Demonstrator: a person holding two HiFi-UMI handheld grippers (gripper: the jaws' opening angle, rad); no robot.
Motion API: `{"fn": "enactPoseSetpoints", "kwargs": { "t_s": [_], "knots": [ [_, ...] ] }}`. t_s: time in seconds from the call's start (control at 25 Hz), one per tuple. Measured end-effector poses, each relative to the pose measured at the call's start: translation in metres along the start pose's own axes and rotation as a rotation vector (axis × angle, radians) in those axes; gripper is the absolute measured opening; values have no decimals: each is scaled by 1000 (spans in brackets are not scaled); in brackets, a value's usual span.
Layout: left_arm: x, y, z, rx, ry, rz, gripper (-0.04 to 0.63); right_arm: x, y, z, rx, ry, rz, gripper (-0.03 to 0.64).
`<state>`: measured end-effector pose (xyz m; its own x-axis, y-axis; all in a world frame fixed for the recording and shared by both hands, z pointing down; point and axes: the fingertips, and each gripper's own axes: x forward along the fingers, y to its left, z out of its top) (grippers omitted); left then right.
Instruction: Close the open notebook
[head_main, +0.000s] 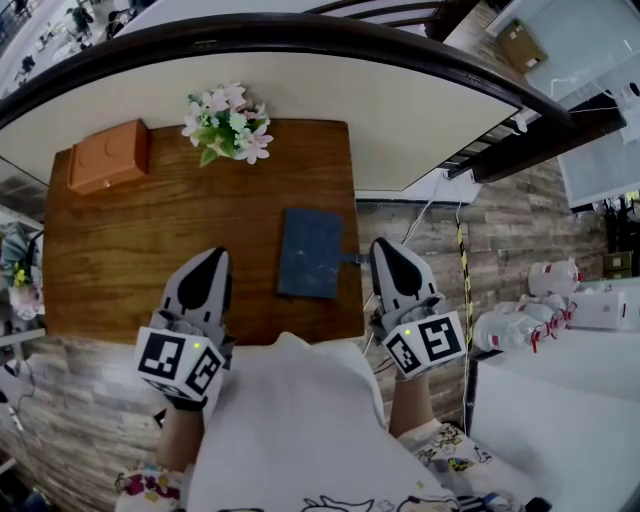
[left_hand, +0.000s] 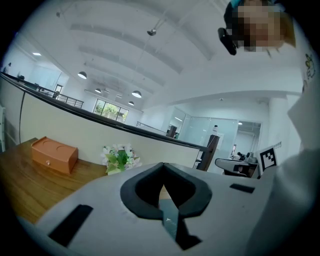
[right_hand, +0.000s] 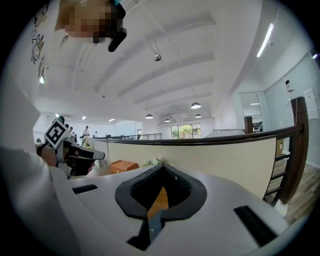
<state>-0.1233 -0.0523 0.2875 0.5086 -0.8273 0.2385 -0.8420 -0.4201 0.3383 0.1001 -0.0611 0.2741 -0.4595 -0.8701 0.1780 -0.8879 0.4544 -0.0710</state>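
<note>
While both grippers hang at the lower edge of the head view, the entry reads as follows.

Item 1, blue notebook (head_main: 310, 253): lies flat on the wooden surface (head_main: 150, 240), right of centre and near its right edge. Cover up, no pages showing, so it appears already closed. Long axis runs top to bottom of the frame, slightly tilted.

Item 2, left gripper (head_main: 214, 256): fingers (left_hand: 132, 192) together, nothing between them. Sits left of the notebook, apart from it.

Item 3, right gripper (head_main: 386, 246): fingers (right_hand: 130, 192) together, likewise empty. Sits just beside the notebook's right edge, past the edge of the surface, and is the nearer of the two.

Item 4, orange box (head_main: 108, 155): upper left of the surface.

Item 5, flower bunch (head_main: 228, 123): top centre.

Judgement: the notebook lies between the grippers, ahead of their tips. Little seems left to do.
</note>
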Motion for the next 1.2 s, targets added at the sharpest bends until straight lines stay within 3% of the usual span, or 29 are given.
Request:
{"fn": "enactPoseSetpoints", "kwargs": {
  "t_s": [0.68,1.2],
  "knots": [
    [2,11,4,35,-3,-2,0,8,2,-8,-2,35,-3,-2],
    [7,3,1,134,29,-53,0,8,2,-11,-3,43,-10,-3]
  ]
}}
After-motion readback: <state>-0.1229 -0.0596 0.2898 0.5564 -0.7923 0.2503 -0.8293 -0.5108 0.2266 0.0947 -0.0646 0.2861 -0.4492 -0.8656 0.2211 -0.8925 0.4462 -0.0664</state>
